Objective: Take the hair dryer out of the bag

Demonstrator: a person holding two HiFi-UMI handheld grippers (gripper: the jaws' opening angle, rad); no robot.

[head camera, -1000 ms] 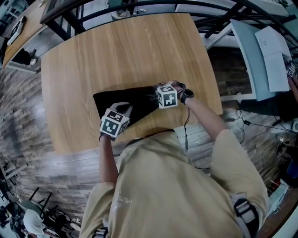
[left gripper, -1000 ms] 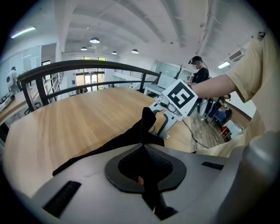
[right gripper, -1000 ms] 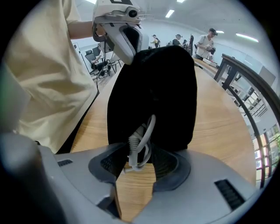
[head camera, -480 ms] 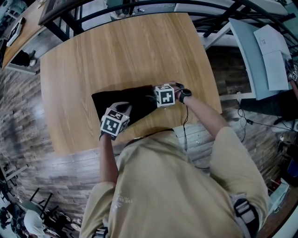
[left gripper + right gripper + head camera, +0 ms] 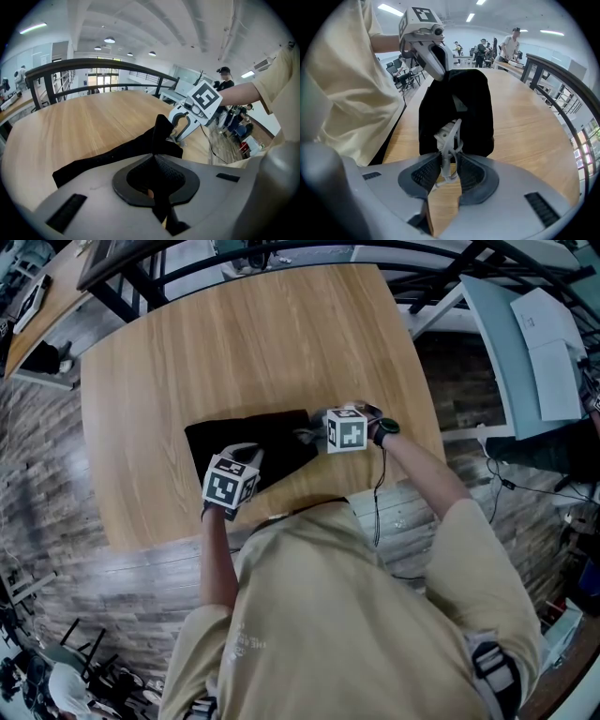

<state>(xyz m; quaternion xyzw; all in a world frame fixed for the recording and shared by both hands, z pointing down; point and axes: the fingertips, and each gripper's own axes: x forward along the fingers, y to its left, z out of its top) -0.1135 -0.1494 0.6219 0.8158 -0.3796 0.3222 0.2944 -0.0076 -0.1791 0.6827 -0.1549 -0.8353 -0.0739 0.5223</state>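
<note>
Hair dryer body shows in no view; all that shows is a white cord at the mouth of a black bag.

Head view: the bag [image 5: 246, 439] lies flat on a wooden table [image 5: 253, 343], near the edge closest to the person. The left gripper [image 5: 247, 461] comes down on the bag's near edge, toward its left half. The right gripper [image 5: 307, 437] reaches the bag's right end, where something pale pokes out; it is too small there to make out.

Left gripper view: the left gripper [image 5: 153, 174] has its jaws closed on a fold of the bag [image 5: 112, 154], and the black cloth rises in a peak just past the pads. Beyond that peak the right gripper [image 5: 177, 137] points down at the bag's far end, its marker cube up. The table [image 5: 79, 122] spreads out behind the bag.

Right gripper view: the cord [image 5: 449, 136], looped and bunched, comes out of the bag's open mouth [image 5: 459, 101] toward the camera. The right gripper [image 5: 448, 169] has its jaws closing with the cord between them, and both pads touch it. The bag bulges upward behind the cord. At the bag's far end the left gripper [image 5: 439, 74] pinches the cloth, with the person's beige sleeve [image 5: 351, 89] to the bag's left.
</note>
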